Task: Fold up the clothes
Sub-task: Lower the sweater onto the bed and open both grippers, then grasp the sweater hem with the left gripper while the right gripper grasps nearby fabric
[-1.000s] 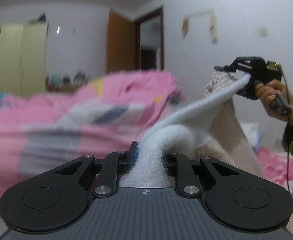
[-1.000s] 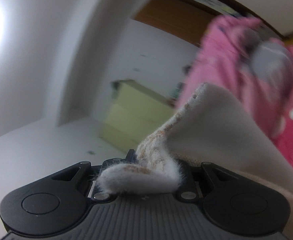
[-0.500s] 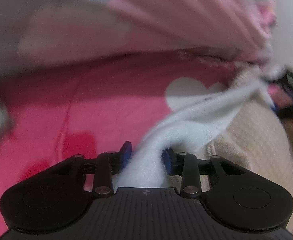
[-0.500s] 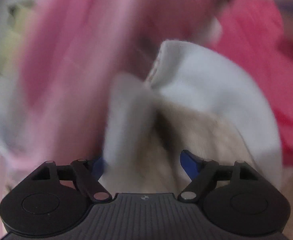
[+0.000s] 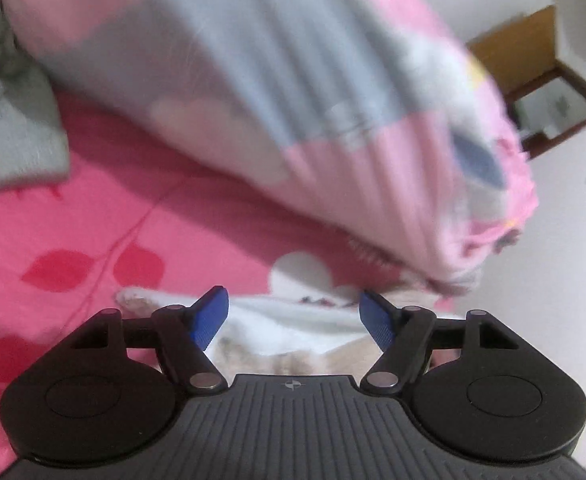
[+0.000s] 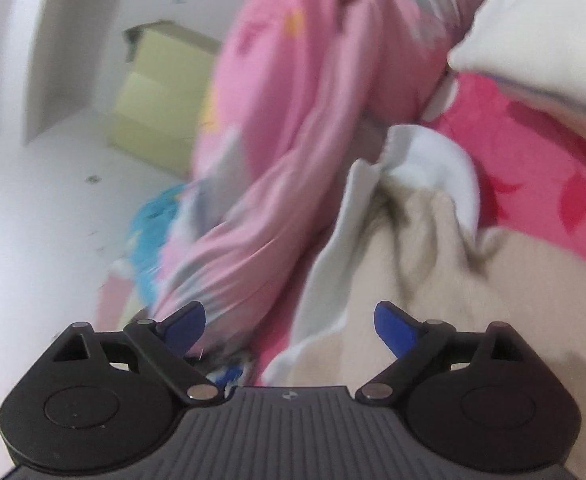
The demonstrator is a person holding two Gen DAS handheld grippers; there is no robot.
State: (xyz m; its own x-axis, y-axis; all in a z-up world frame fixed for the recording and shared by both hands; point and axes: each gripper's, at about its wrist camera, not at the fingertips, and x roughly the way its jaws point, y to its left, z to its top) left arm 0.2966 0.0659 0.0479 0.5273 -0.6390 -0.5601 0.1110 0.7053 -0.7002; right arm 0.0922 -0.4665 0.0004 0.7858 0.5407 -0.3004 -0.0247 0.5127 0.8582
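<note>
Both claws, left (image 5: 295,316) and right (image 6: 291,326), opening empty over the beige garment (image 6: 433,280)

pink quilt (image 5: 333,92) heaped close ahead, bare pink sheet (image 5: 93,220) left

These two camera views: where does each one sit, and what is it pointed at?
Left wrist view: sits on the left claw, jaws opening, looking down at the cream garment on the pink sheet.
Right wrist view: sits on the right claw, jaws opening, facing the cream garment.
Shared: garment, sheet, pink quilt.
</note>
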